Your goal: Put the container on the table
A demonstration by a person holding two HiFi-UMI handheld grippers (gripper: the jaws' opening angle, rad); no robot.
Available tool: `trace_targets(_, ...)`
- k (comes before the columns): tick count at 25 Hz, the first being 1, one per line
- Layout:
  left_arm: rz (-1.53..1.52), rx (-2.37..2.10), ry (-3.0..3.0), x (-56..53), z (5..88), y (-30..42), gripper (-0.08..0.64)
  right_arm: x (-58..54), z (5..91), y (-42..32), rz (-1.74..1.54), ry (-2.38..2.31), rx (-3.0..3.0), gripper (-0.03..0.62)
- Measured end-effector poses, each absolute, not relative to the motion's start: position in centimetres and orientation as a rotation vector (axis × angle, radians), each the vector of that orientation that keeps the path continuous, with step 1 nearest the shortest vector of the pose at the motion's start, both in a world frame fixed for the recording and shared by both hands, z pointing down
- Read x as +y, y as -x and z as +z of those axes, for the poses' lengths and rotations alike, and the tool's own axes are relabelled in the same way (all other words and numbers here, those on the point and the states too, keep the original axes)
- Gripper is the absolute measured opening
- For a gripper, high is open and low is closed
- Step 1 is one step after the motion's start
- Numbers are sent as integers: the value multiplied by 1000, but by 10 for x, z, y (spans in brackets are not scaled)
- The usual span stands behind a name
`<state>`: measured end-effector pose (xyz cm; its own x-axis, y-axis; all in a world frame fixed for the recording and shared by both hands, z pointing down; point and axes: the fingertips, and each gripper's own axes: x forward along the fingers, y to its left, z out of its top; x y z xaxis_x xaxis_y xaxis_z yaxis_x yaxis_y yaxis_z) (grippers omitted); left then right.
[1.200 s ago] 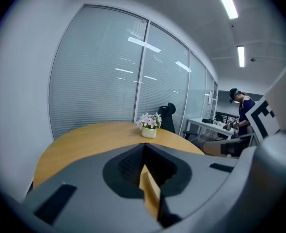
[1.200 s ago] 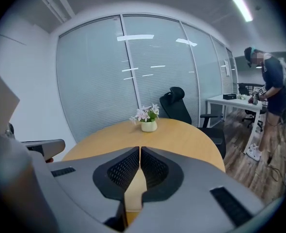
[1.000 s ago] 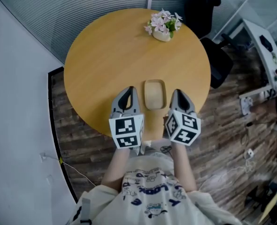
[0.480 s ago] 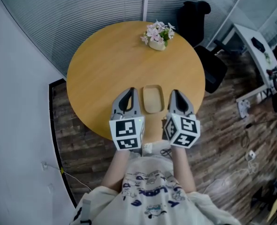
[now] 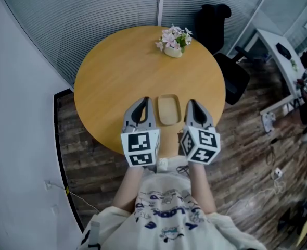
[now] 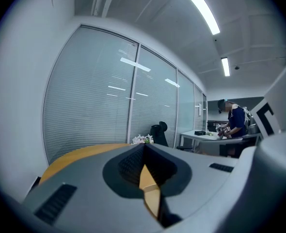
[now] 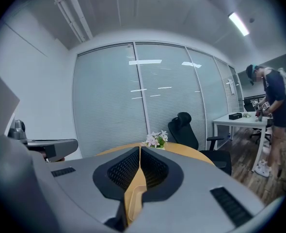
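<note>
A flat tan container (image 5: 168, 109) lies on the round wooden table (image 5: 117, 69), near its front edge. My left gripper (image 5: 144, 102) rests just left of it and my right gripper (image 5: 190, 104) just right of it, both pointing away from me. The jaws of each meet at the tips with nothing between them. In the left gripper view the left gripper (image 6: 144, 147) shows a sliver of tan surface through the gap behind its tips. The right gripper (image 7: 139, 149) shows the same in the right gripper view.
A small pot of pink and white flowers (image 5: 172, 39) stands at the table's far edge. A black office chair (image 5: 218, 25) is beyond the table at the right, with a white desk (image 5: 283, 48) further right. A person (image 7: 274, 106) stands at that desk.
The head view has shifted a little, so the table sits slightly lower in the picture. Both grippers stay shut on either side of the container, which has not moved on the table.
</note>
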<state>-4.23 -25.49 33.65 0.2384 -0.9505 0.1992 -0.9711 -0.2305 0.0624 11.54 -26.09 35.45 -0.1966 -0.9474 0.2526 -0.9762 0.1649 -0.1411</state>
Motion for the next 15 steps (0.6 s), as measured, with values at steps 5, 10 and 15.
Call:
trace_targets(5,172,-1838,-2334,-253,334,43,3,-260,352,-114,401,-1915,-2326,11)
trace_targets(10,176,-1835,-2331,-253,336,41,3,-260,355,-116,408,-1913,-2321,11)
trace_targets(15,182,-1833,-2325,-253,339,39,3,-260,359,-117,427,-1905,-2326,11)
